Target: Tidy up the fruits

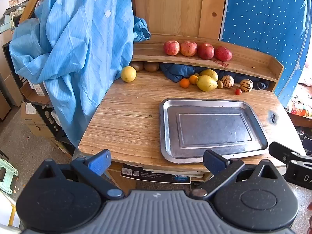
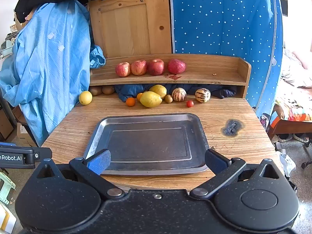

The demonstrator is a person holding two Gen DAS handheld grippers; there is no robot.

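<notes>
I hold the left gripper (image 1: 157, 160) and right gripper (image 2: 157, 160) wide and empty at the tray's (image 2: 202, 136) 6 o'clock edge. Fruits (image 2: 150, 99) line the desk (image 2: 243, 152) at 12 o'clock, leaving the tray bare, presumably for sorting.

Wooden desk (image 2: 243, 142) before polka-dot blue curtain (image 2: 224, 19).

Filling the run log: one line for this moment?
left gripper: open | right gripper: open | rectangular metal tray: empty | four red apples: on shelf
</notes>
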